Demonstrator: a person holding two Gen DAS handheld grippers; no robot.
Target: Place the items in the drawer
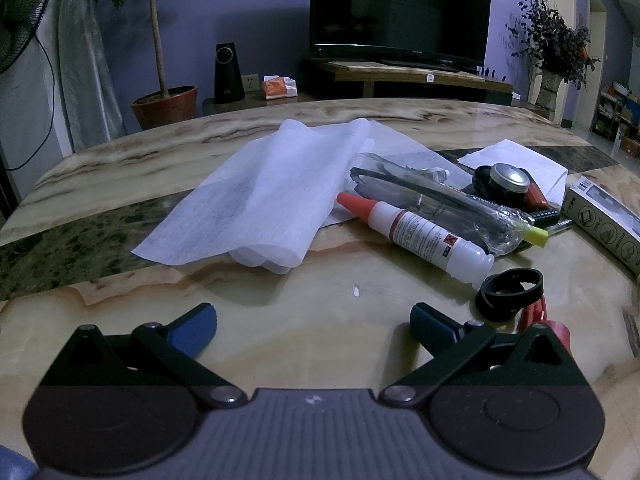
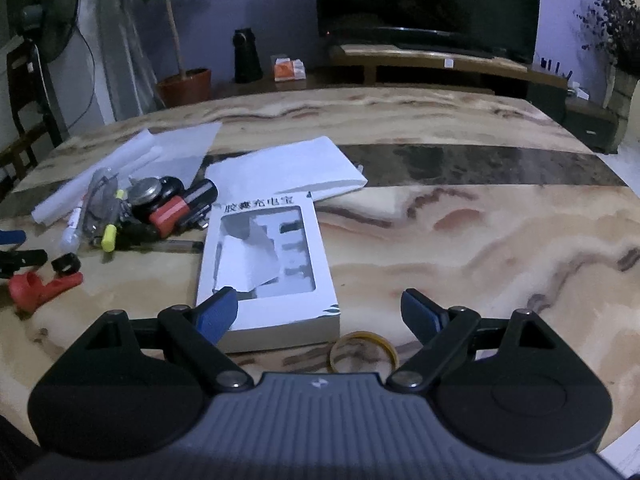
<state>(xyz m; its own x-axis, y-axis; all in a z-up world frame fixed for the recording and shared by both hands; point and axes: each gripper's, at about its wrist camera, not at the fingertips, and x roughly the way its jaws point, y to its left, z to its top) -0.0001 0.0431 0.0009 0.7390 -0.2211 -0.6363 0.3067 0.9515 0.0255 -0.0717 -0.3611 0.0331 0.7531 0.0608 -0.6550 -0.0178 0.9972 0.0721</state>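
1. The left gripper [image 1: 314, 320] hovers low over the bench [image 1: 280, 344] with its jaws spread wide and nothing between them; the right gripper [image 2: 318, 312] is likewise released and empty

2. Just ahead of the right jaws lie a white windowed box [image 2: 266, 268] and a yellow tape ring [image 2: 363, 351]; the left blue pad overlaps the box's near corner in the view, and contact cannot be told

3. Right of the left jaws sit black bands [image 1: 509, 294], a red clip [image 1: 544, 322] and a red-capped glue bottle [image 1: 416, 234]; beyond them a bagged tool [image 1: 436, 200] and a large white sheet [image 1: 256, 196]

4. No drawer shows in either view, so the items lie loose on the bench; this fits either gathering or a pause between trips

5. A pick would call for closing on a single item, clear of its neighbours

6. Readable writing: the box heading reads 胶囊充电宝; the glue label carries a hazard cross, its text too small to read
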